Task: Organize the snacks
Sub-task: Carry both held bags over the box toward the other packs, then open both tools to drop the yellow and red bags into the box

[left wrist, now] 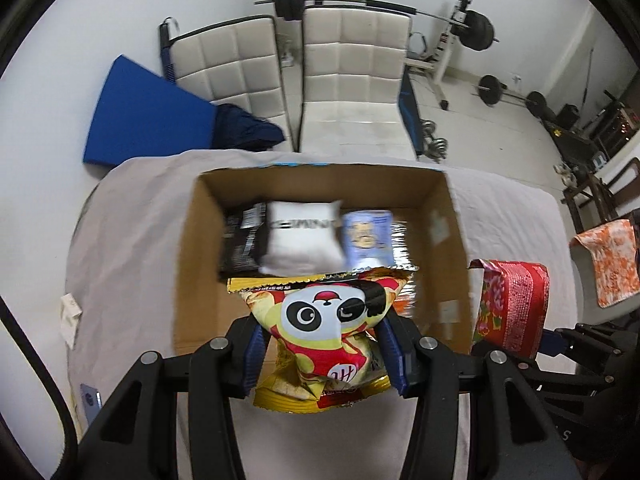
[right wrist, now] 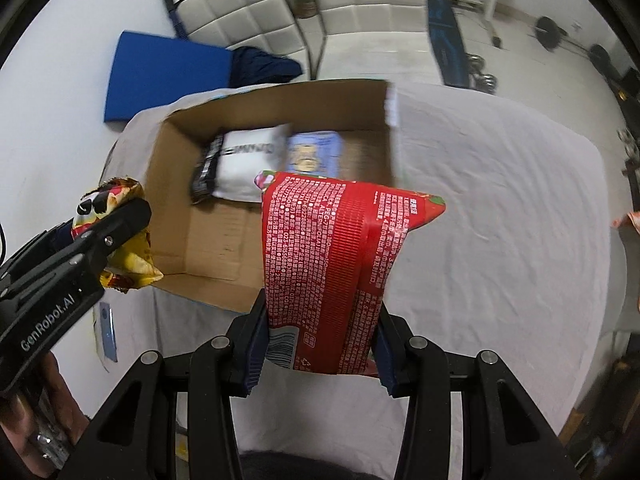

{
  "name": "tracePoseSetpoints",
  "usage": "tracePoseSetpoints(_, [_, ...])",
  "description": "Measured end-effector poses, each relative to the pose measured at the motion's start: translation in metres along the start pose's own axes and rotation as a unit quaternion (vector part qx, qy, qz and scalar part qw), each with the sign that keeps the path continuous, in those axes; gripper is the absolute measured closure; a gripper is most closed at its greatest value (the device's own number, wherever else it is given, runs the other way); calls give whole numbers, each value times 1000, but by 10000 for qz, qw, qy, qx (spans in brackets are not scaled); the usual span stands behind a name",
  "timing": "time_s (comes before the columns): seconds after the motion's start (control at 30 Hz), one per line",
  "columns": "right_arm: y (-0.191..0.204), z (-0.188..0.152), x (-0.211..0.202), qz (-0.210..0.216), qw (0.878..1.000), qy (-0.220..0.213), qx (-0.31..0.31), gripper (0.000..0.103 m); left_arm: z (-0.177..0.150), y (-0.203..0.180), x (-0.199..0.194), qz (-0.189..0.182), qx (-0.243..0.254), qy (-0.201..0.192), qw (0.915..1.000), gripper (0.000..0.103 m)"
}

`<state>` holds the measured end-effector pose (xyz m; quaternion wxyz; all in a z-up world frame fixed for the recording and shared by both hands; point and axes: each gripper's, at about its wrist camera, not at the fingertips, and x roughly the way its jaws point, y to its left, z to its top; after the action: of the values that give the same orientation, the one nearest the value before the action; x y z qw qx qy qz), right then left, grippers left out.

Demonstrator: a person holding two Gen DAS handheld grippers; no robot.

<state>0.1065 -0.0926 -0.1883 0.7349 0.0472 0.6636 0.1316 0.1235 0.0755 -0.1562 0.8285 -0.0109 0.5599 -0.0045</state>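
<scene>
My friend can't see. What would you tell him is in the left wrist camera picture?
The left gripper is shut on a yellow panda snack bag, held above an open cardboard box on a cloth-covered table. Inside the box lie a black packet, a white packet and a pale blue packet.

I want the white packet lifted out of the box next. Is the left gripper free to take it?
Probably not: the left gripper is shut on the panda snack bag. The cardboard box is open above the white packet.
</scene>
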Motion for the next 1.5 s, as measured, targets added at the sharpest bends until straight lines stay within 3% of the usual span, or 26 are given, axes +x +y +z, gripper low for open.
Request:
tracePoseSetpoints(0.27, [47,16,31,73,9996,186,-219,56,-2,36,15,177,-47,120,9998,57])
tracePoseSetpoints(0.6, [61,32,97,191,9984,515,-106,56,-1,64,74,13,-164,703,9974,57])
tracePoseSetpoints(0.73, [62,37,128,203,9974,691,-9,56,-4,78,110,-174,-322,1174,9924,56])
tracePoseSetpoints(1.13, [67,44,193,356,9930,1109,183,55,-13,92,173,-191,-182,1990,9796,56])
tracePoseSetpoints(1.5, [77,54,218,373,9909,1292,103,52,-15,97,200,-277,-245,2422,9695,56])
